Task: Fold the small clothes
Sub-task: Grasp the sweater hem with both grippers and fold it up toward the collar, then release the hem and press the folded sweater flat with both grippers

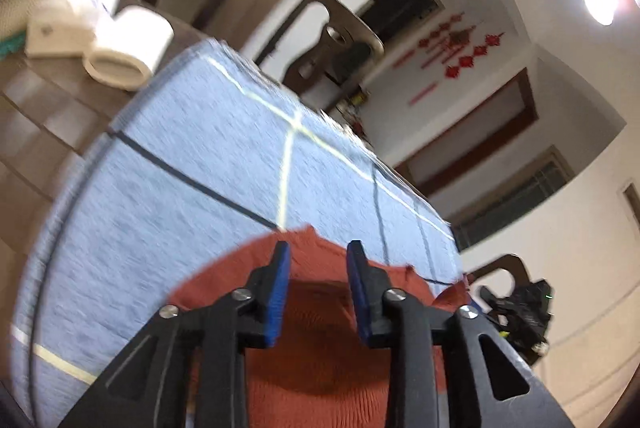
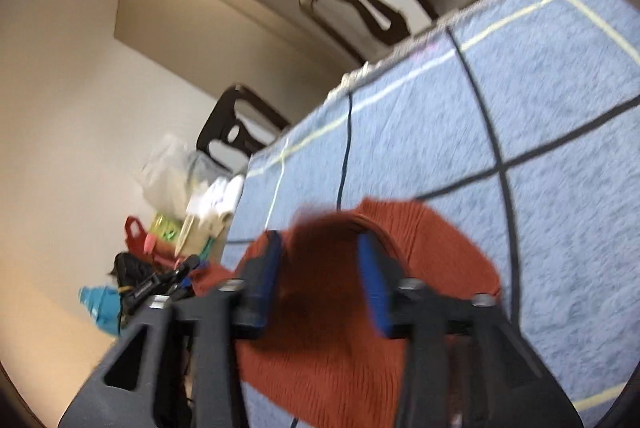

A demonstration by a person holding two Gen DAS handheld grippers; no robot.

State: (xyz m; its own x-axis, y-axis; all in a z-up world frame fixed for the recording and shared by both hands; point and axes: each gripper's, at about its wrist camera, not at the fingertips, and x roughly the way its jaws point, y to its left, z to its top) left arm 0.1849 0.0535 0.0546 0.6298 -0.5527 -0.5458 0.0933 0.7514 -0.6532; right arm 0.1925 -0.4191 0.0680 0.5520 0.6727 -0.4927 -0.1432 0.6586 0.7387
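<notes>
While your left gripper [image 1: 318,252] hangs open and empty, the rust knit garment [image 1: 320,348] lies on the blue cloth [image 1: 180,156] directly beneath and ahead; your right gripper [image 2: 318,244], equally open, sits just as near, folds running crosswise.

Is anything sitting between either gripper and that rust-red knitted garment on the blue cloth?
Nothing visible: the left gripper and right gripper are open right over the rust-red knitted garment on the blue checked cloth.

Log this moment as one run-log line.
task: fold small clothes | left gripper: open over red knit garment | right gripper: open over it | blue checked cloth underneath | frames blurred
</notes>
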